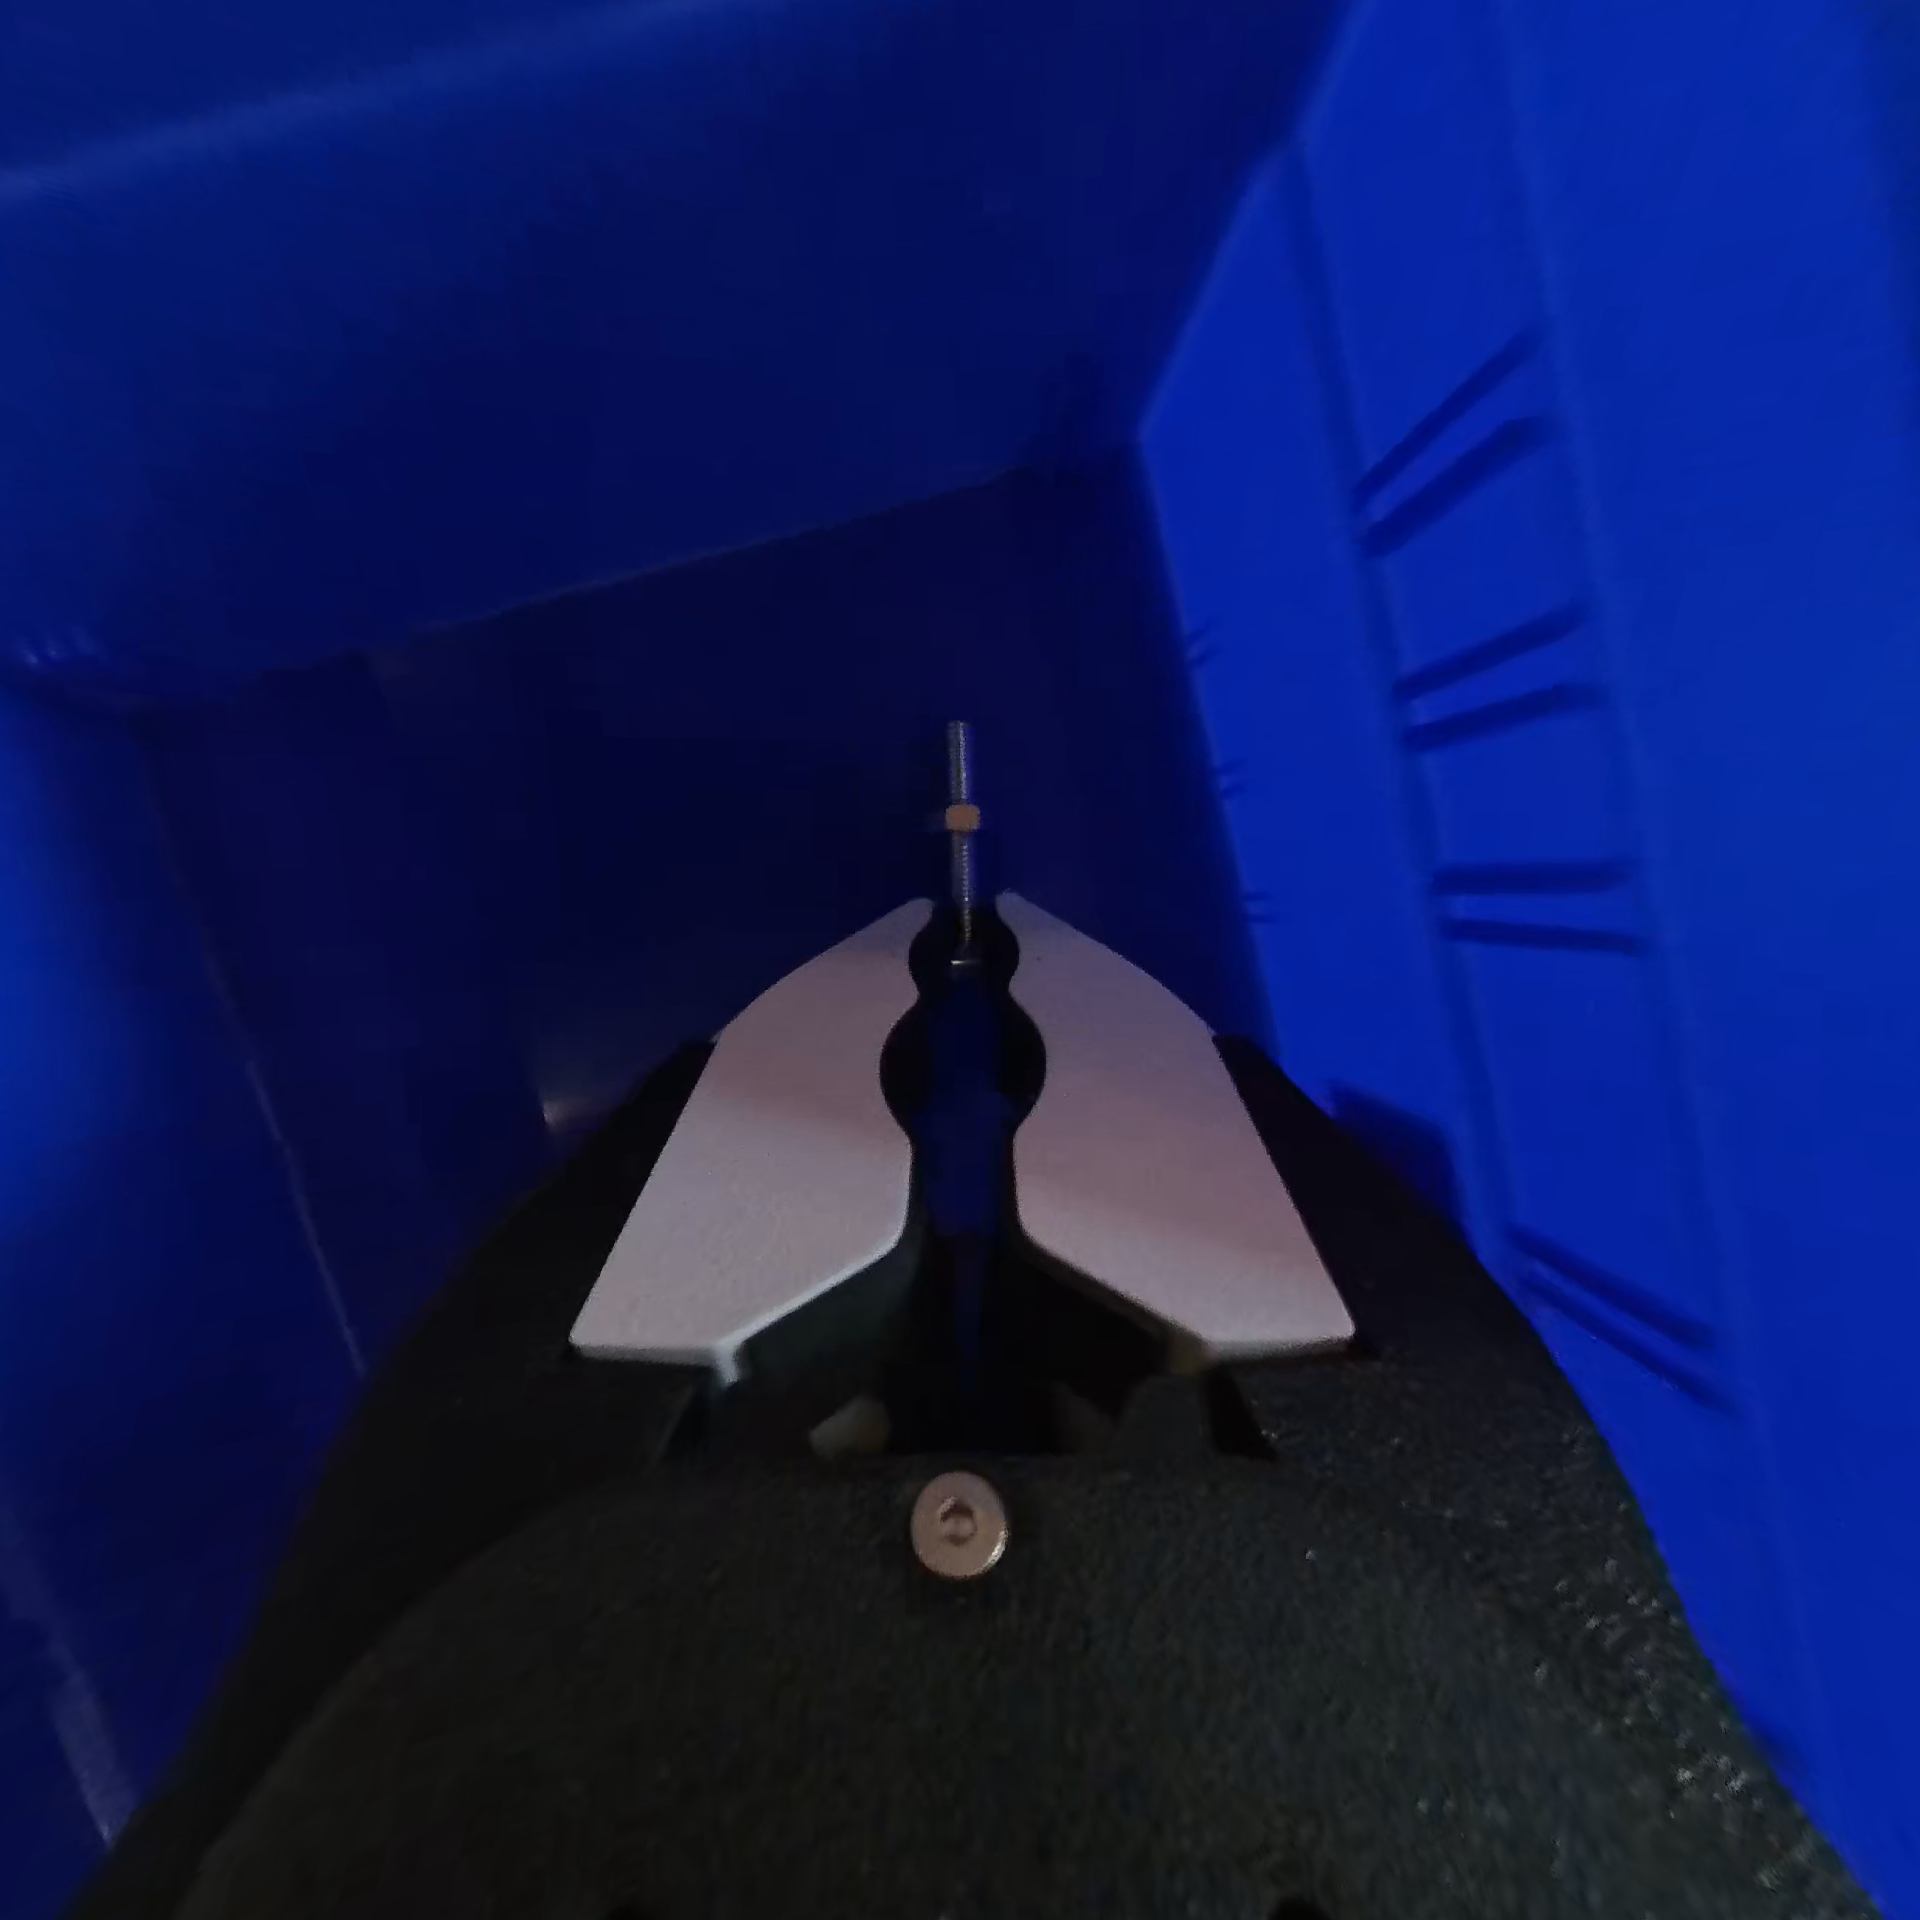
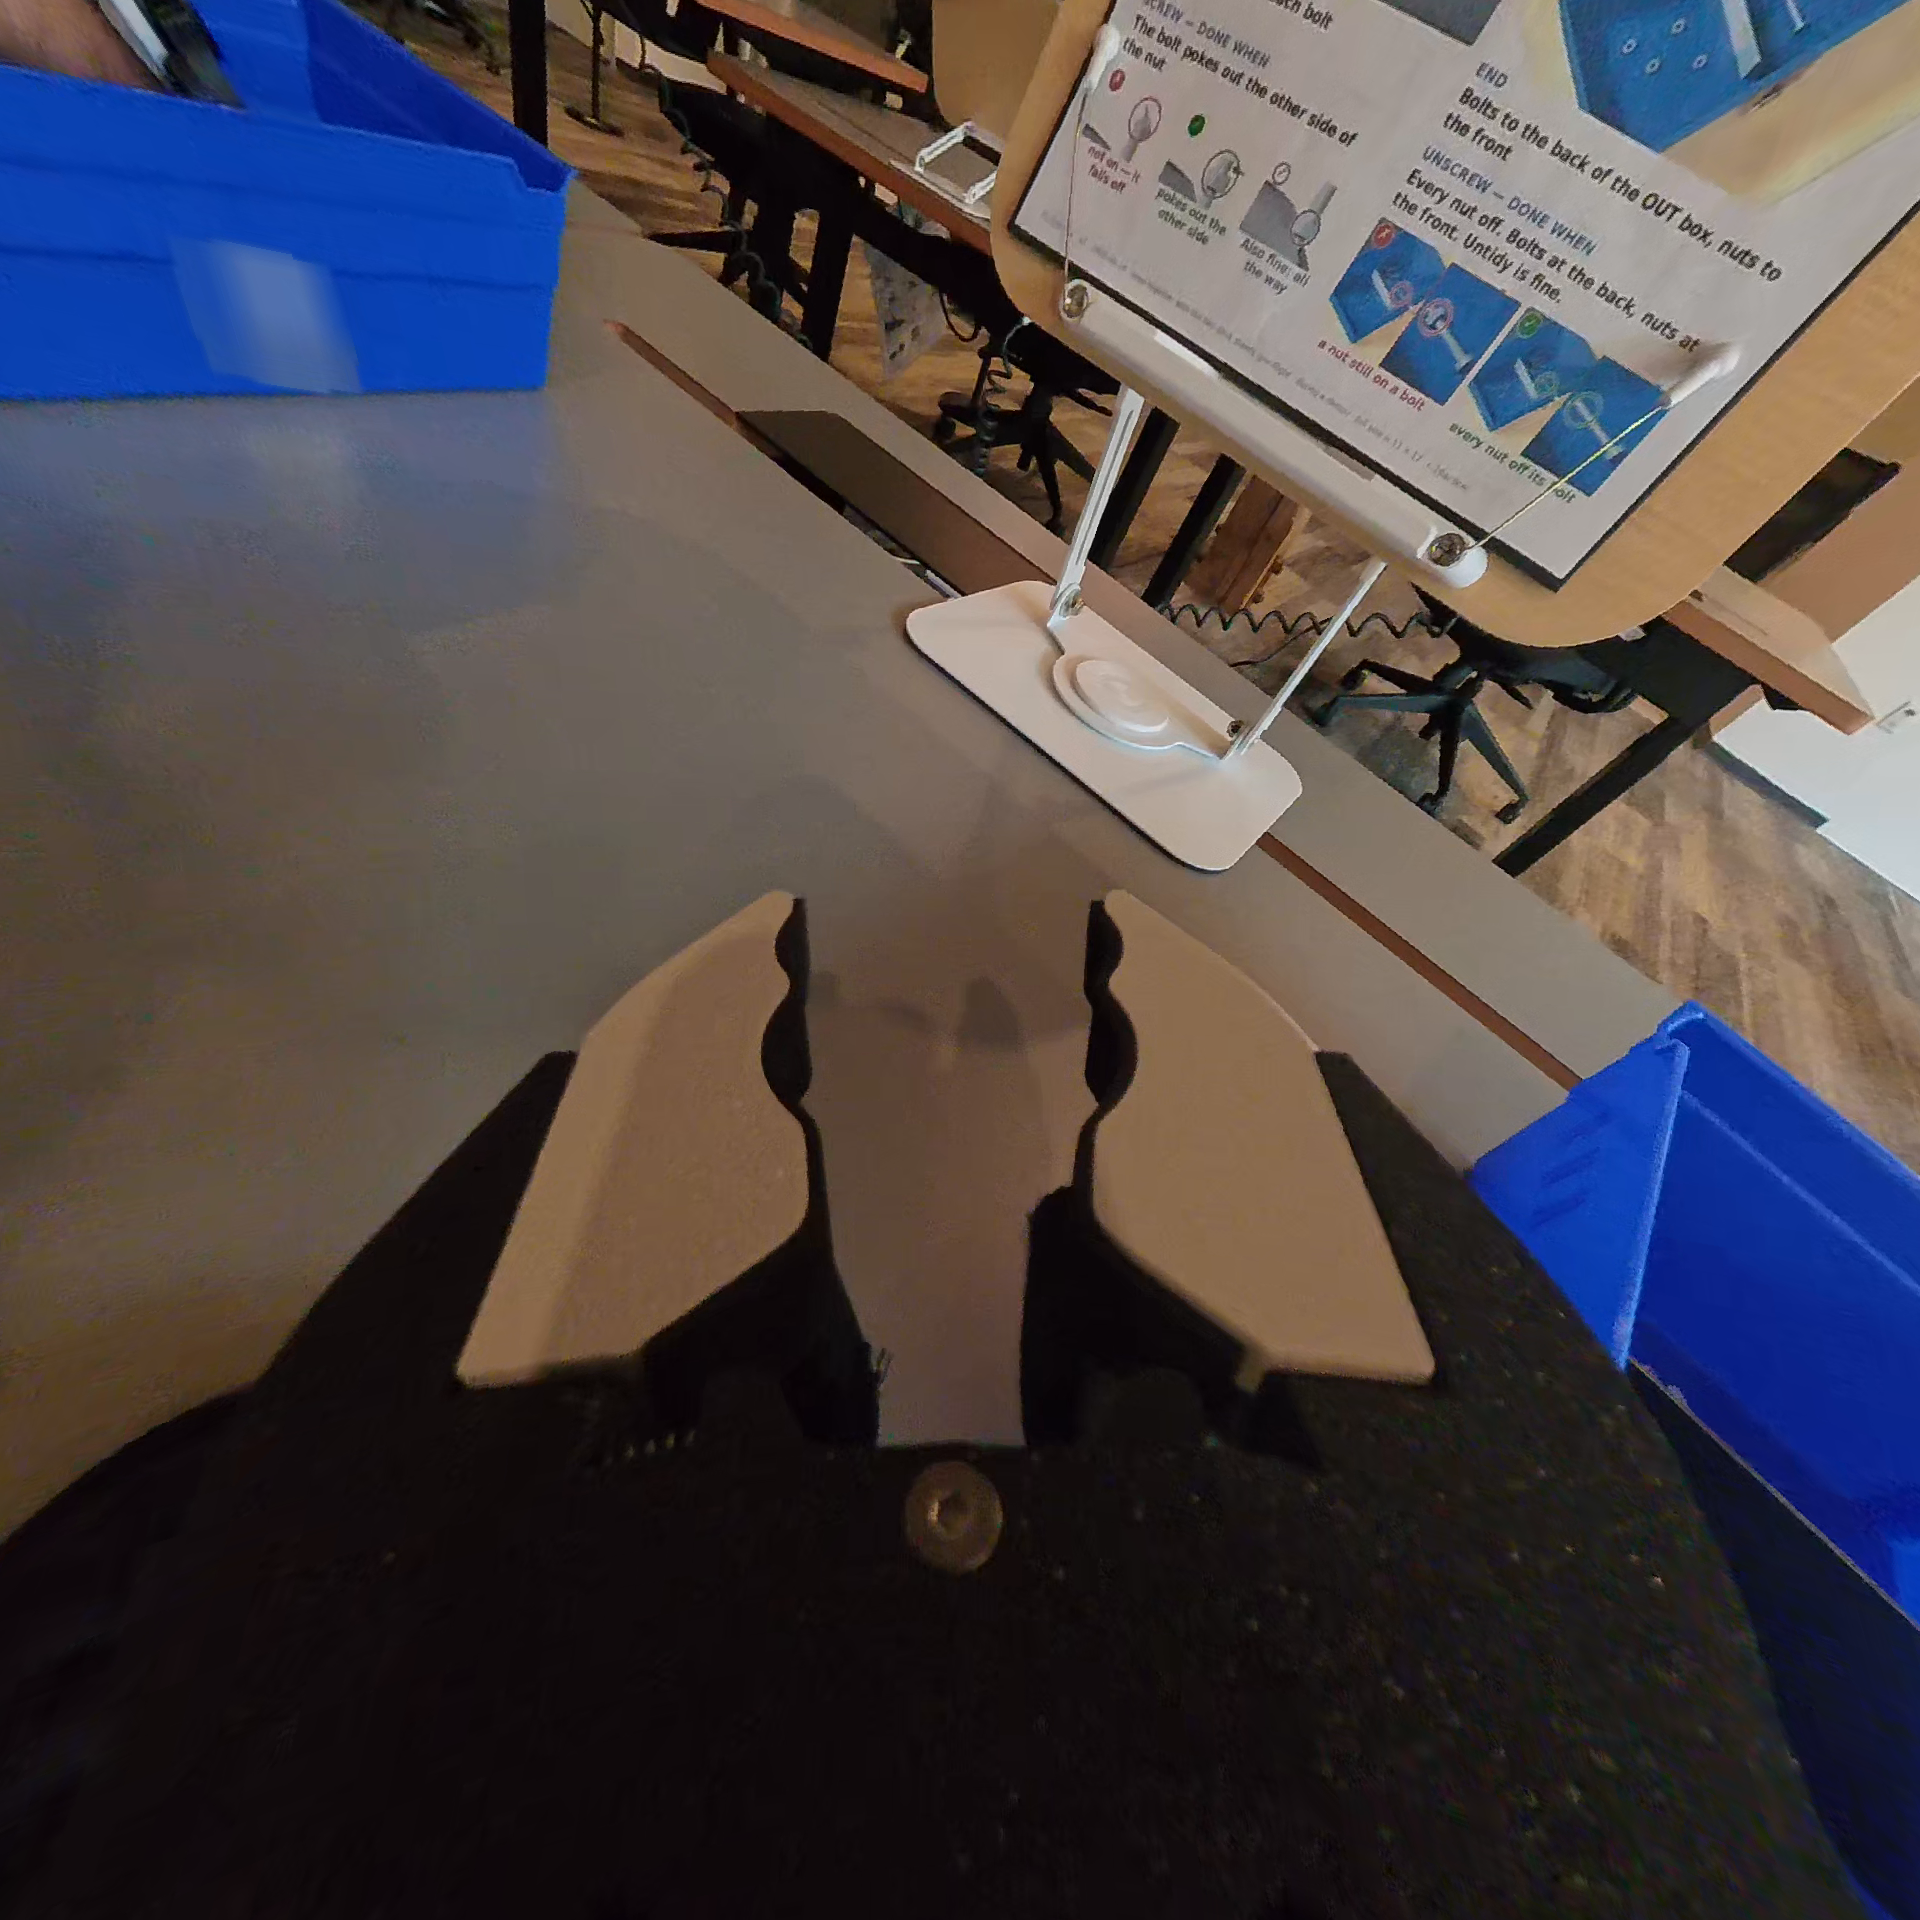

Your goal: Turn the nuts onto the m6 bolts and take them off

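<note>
Our left claw [image 1: 964,920] reaches deep inside a blue bin [image 1: 623,364], whose ribbed wall rises close on its right side. Its two pale fingers [image 1: 831,1039] are drawn nearly together, pinching the lower end of a slim threaded bolt [image 1: 961,769] right at the tips. The bolt stands straight up out of the grip, and a small tan nut [image 1: 959,819] sits partway along its shaft, above the fingertips and below the free end. Our right claw [image 2: 945,935] hovers over the bare grey desk [image 2: 364,675] with its fingers [image 2: 675,1091] spread wide and nothing between them; only its shadow falls on the surface. Ahead of it, a white stand [image 2: 1122,717] at the far edge of the desk carries a wooden board with an instruction sheet [image 2: 1403,239]. Another blue bin [image 2: 281,208] sits at the far left of the desk, and a third blue bin [image 2: 1766,1247] lies just to the right of our right claw.
</note>
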